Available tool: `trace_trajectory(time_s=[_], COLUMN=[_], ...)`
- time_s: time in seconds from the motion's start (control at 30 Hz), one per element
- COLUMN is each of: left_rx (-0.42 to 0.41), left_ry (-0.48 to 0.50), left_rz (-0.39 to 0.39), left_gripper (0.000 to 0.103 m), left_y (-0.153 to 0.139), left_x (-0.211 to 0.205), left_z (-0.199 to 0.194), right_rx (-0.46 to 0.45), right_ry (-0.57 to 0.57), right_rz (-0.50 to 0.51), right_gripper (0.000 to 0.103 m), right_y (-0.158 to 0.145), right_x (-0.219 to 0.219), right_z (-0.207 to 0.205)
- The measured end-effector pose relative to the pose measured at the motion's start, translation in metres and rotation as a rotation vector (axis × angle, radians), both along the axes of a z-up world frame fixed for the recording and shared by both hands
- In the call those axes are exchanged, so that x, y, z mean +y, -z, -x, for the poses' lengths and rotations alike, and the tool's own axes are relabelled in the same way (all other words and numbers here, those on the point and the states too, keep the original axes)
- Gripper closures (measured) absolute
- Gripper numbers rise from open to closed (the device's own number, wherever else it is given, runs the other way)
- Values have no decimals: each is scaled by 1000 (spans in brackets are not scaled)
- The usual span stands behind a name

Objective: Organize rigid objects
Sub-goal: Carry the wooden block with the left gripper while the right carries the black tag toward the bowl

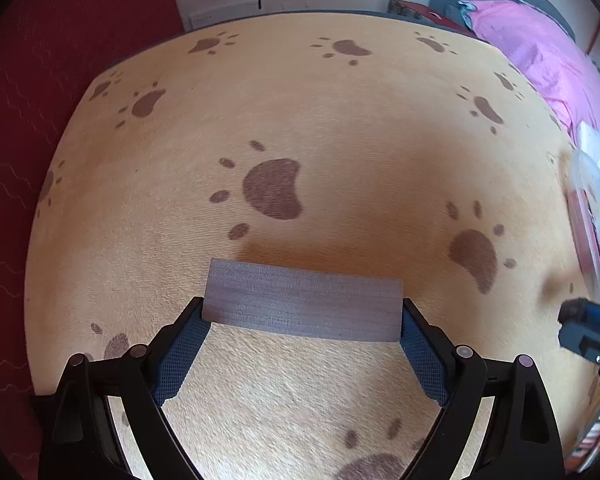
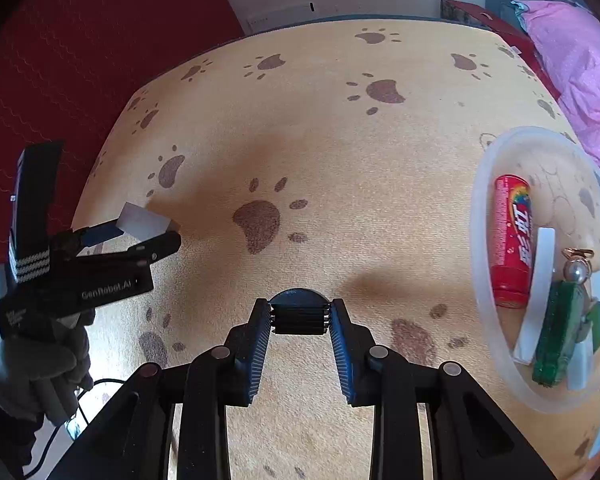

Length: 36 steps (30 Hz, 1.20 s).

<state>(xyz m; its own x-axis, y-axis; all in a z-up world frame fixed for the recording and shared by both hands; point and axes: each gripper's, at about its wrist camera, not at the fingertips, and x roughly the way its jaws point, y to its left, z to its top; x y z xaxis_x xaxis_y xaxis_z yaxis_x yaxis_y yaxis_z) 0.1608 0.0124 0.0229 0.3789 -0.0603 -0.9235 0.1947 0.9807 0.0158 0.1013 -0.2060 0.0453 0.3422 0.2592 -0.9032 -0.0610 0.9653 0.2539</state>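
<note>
The left gripper holds a grey flat block across wide jaws; the right gripper clamps a black ribbed cap (both above the bench). Each should go gently into the clear bowl.

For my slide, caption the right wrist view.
Right gripper holds a black ribbed cap; clear bowl of sorted items alongside.

Paw-print cloth lies open ahead; clear bowl crowds the right edge
</note>
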Motion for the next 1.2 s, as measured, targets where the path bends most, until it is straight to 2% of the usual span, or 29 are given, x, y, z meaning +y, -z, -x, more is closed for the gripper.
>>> trace_trajectory(time_s=[0.5, 1.2], left_rx=[-18, -37], left_ry=[42, 67], left_rz=[-18, -29], left_gripper=[11, 11], left_y=[-22, -41], left_x=[-49, -119], left_z=[37, 75], right_rx=[-18, -51], right_ry=[11, 49], right_rz=[-19, -31], right_gripper=[71, 71], right_y=[-6, -17], right_x=[-29, -101], right_z=[15, 43])
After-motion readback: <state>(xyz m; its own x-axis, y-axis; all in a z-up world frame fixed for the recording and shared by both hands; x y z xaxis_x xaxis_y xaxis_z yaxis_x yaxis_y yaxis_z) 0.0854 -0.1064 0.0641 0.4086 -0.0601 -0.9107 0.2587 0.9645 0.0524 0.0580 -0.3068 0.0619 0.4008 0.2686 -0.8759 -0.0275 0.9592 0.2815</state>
